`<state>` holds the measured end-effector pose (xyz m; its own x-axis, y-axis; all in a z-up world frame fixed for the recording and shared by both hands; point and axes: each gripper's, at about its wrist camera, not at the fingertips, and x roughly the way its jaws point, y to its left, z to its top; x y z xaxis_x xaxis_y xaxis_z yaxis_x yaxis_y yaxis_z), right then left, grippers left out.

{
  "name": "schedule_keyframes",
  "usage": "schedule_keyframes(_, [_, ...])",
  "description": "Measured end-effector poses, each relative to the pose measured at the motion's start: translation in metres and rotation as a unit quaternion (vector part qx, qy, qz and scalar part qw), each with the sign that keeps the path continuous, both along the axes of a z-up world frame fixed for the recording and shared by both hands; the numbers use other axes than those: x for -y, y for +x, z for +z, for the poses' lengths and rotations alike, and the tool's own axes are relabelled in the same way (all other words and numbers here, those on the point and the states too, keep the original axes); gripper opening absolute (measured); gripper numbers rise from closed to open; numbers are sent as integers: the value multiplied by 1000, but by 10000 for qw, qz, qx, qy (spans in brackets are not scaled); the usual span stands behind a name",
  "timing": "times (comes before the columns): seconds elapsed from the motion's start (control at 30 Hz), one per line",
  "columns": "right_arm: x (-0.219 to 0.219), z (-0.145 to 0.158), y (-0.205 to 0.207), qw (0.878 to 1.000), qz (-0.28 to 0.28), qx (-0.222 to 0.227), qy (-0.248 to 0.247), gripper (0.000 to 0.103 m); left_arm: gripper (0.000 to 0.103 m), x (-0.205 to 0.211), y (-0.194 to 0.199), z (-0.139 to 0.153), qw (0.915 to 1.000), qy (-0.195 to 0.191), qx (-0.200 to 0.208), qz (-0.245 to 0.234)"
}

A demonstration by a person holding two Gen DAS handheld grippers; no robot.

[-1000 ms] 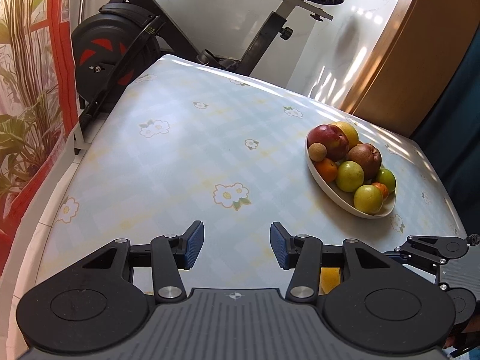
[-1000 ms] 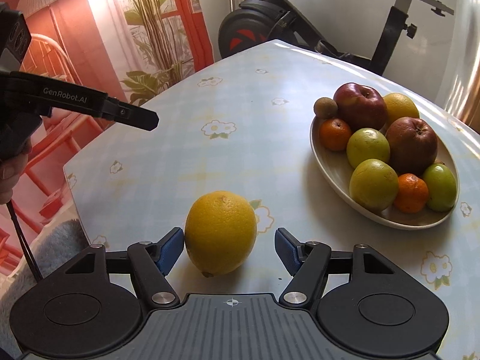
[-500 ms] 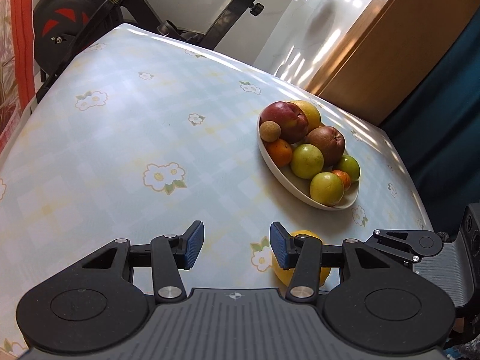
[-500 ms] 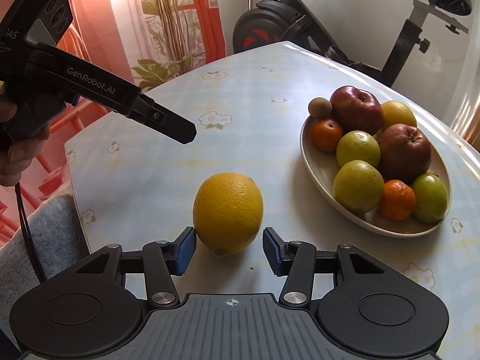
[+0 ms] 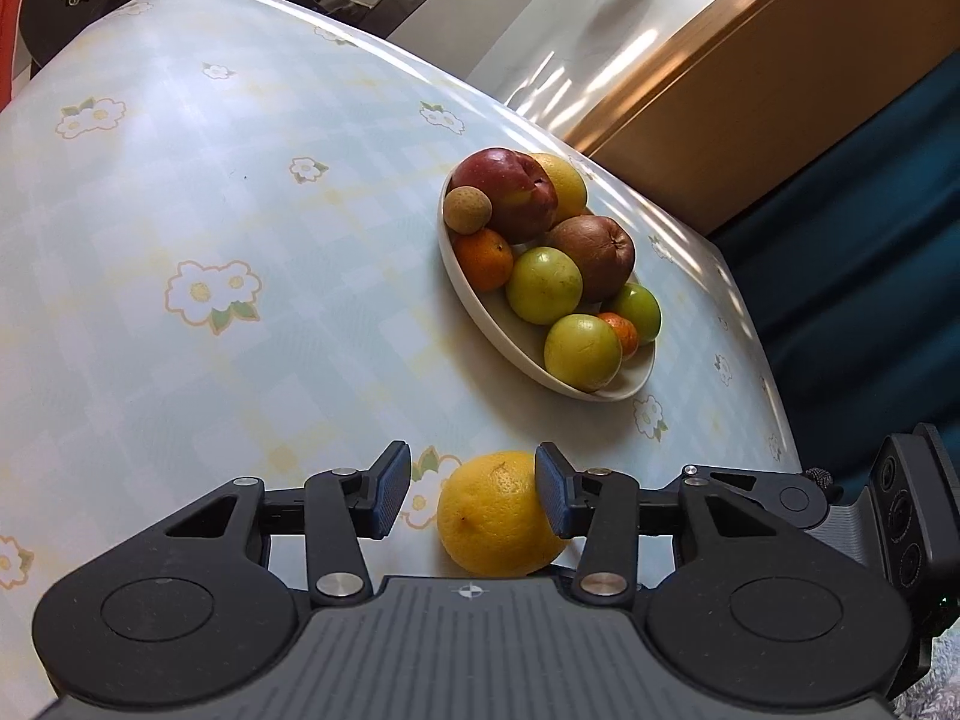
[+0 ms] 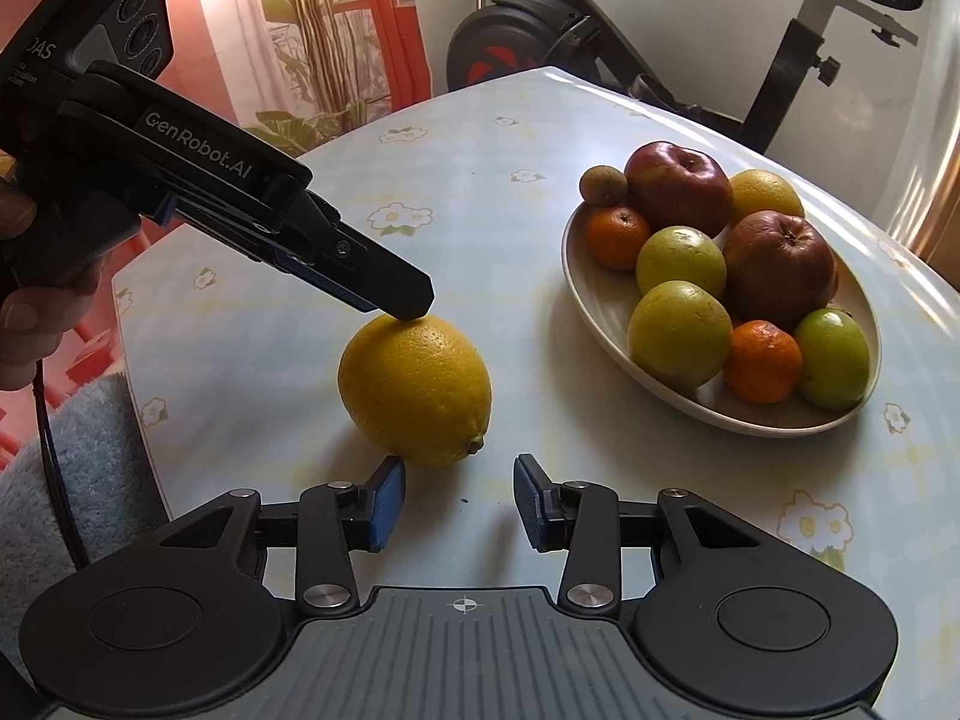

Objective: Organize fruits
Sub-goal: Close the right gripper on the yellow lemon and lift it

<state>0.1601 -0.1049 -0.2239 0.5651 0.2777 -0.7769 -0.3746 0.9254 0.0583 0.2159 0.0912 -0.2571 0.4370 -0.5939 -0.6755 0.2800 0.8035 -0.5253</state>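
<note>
A yellow citrus fruit [image 6: 414, 390] [image 5: 498, 516] lies on the flowered tablecloth, short of the white oval bowl [image 6: 594, 312] [image 5: 468, 294]. That bowl holds red apples, green fruits, small oranges and one more yellow fruit. My left gripper [image 5: 471, 498] [image 6: 408, 300] hangs over the citrus with its jaws closing. Its right pad [image 5: 552, 498] overlaps the fruit and its left pad stands clear of it. My right gripper [image 6: 457, 501] sits just behind the fruit with its jaws closing on nothing. The fruit lies past its left fingertip.
An exercise bike [image 6: 540, 42] stands beyond the table's far end. A wooden cabinet [image 5: 750, 90] and a dark teal curtain [image 5: 870, 240] lie past the right edge. A person's hand [image 6: 24, 300] and a fluffy blue sleeve [image 6: 78, 450] are at the left edge.
The left gripper has swung down and across until it is over the yellow fruit. The right gripper's jaws have narrowed and drawn back, so the fruit is no longer between them.
</note>
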Motion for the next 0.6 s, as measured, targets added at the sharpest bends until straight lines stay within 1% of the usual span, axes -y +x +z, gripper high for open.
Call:
schedule_keyframes(0.13, [-1, 0, 1, 9999, 81, -4, 86, 38, 47, -5, -5, -1, 9999, -53, -45, -84])
schedule_keyframes(0.2, [-4, 3, 1, 9998, 133, 3, 152, 39, 47, -7, -9, 0, 9999, -11, -37, -129])
schedule_keyframes(0.3, [-10, 4, 2, 9996, 236, 66, 100, 39, 47, -6, -16, 1, 9997, 81, 37, -241])
schedule_keyframes(0.33, [-12, 3, 3, 9996, 258, 71, 78, 41, 47, -6, -16, 1, 9996, 99, 43, -251])
schedule_keyframes(0.4, [-13, 3, 5, 9995, 274, 85, 89, 41, 47, -5, -14, 0, 9996, 77, 25, -281])
schedule_keyframes(0.53, [-14, 4, 4, 9993, 342, 130, 16, 40, 40, -1, -12, 1, 9991, 44, 39, -415])
schedule_keyframes(0.6, [-15, 4, 3, 9992, 372, 147, -11, 40, 39, 0, -12, 1, 9986, 57, 84, -517])
